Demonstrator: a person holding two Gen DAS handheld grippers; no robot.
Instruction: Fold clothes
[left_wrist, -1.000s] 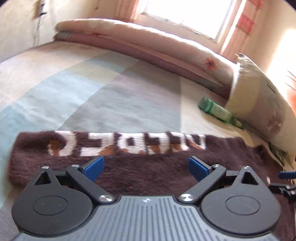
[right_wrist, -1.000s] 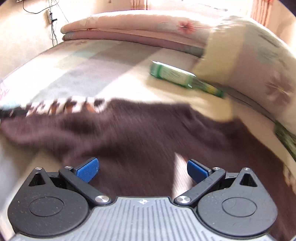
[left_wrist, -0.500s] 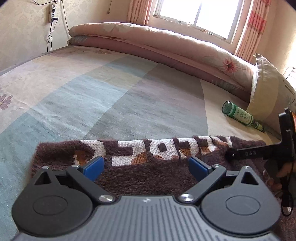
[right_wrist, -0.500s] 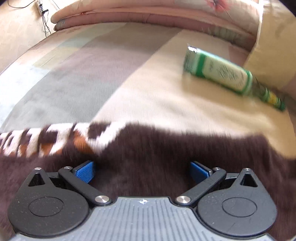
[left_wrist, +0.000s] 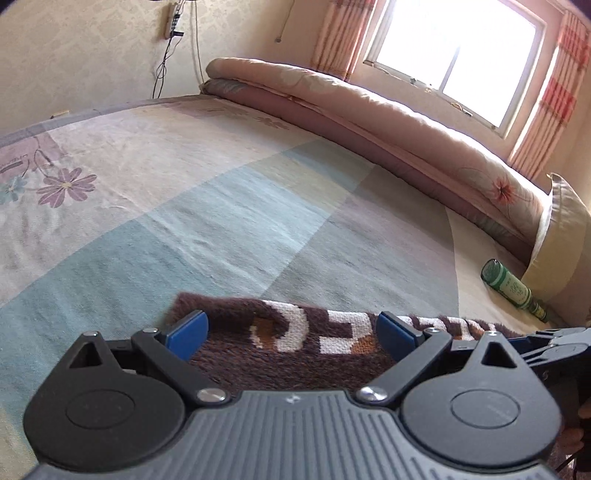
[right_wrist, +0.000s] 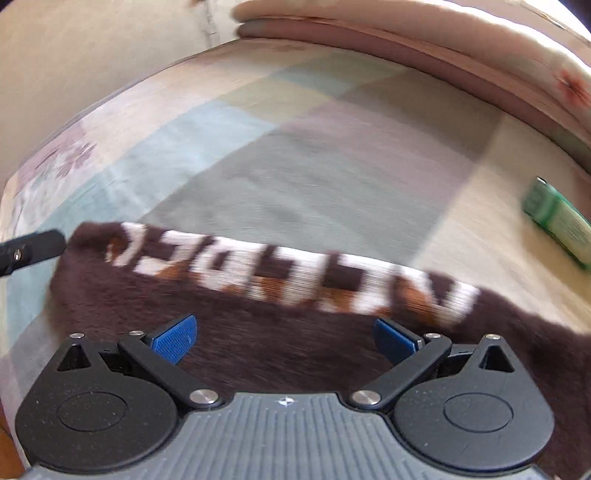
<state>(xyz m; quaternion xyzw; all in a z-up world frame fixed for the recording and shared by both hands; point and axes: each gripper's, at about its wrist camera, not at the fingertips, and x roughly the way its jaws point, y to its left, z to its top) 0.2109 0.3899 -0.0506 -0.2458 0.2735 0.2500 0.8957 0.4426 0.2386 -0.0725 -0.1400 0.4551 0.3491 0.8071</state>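
A fuzzy dark brown sweater (left_wrist: 295, 354) with white and orange block letters lies flat on the bed, its lettered band across the far side. My left gripper (left_wrist: 291, 332) hovers open just over the sweater's left end. In the right wrist view the same sweater (right_wrist: 280, 332) fills the lower half, blurred by motion, and my right gripper (right_wrist: 284, 338) is open above its plain brown part. The left gripper's black finger (right_wrist: 33, 249) shows at the left edge beside the sweater's corner. The right gripper's body (left_wrist: 554, 339) appears at the right edge of the left wrist view.
The sweater rests on a bedspread (left_wrist: 221, 221) of pastel blocks with flower prints. A rolled pink quilt (left_wrist: 369, 110) lies along the far side under a window. A green bottle (left_wrist: 511, 288) lies beside a beige pillow (left_wrist: 565, 236) at the right.
Both grippers have pulled back and swung left over the sweater. The left one now sits over the sweater's left end; the right view turned from the bottle toward the lettering.
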